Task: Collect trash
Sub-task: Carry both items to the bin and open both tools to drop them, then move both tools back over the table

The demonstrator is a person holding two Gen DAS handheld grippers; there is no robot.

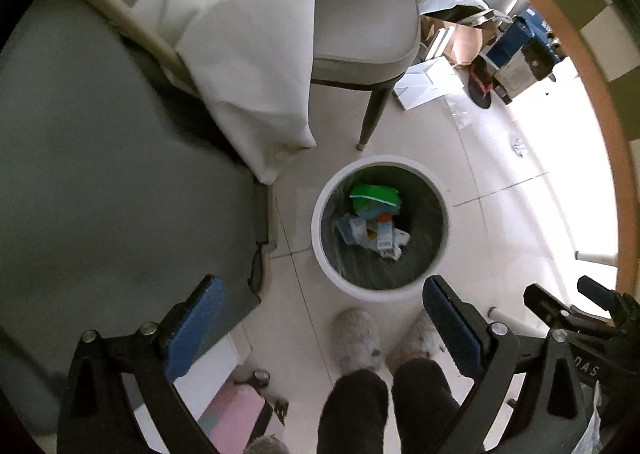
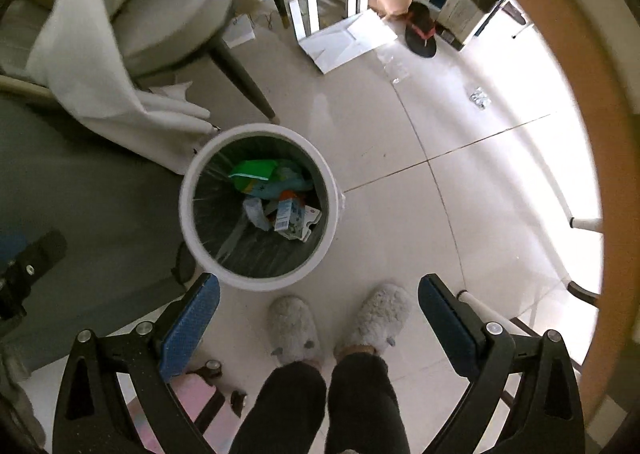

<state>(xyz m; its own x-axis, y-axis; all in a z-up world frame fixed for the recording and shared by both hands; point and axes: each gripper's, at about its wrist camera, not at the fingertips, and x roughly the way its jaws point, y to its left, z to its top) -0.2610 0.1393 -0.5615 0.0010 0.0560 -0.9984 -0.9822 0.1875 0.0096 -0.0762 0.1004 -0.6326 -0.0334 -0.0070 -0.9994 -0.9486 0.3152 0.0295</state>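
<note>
A round white trash bin stands on the tiled floor; it also shows in the right wrist view. Inside lie a green packet and several crumpled wrappers and cartons. My left gripper is open and empty, held high above the floor just short of the bin. My right gripper is open and empty, to the right of the bin. The right gripper's black body shows at the lower right of the left wrist view.
A grey table with a hanging white cloth is at left. A cushioned chair stands behind the bin. Boxes and white cartons clutter the far floor. Small foil scraps lie on the tiles. The person's slippered feet stand below.
</note>
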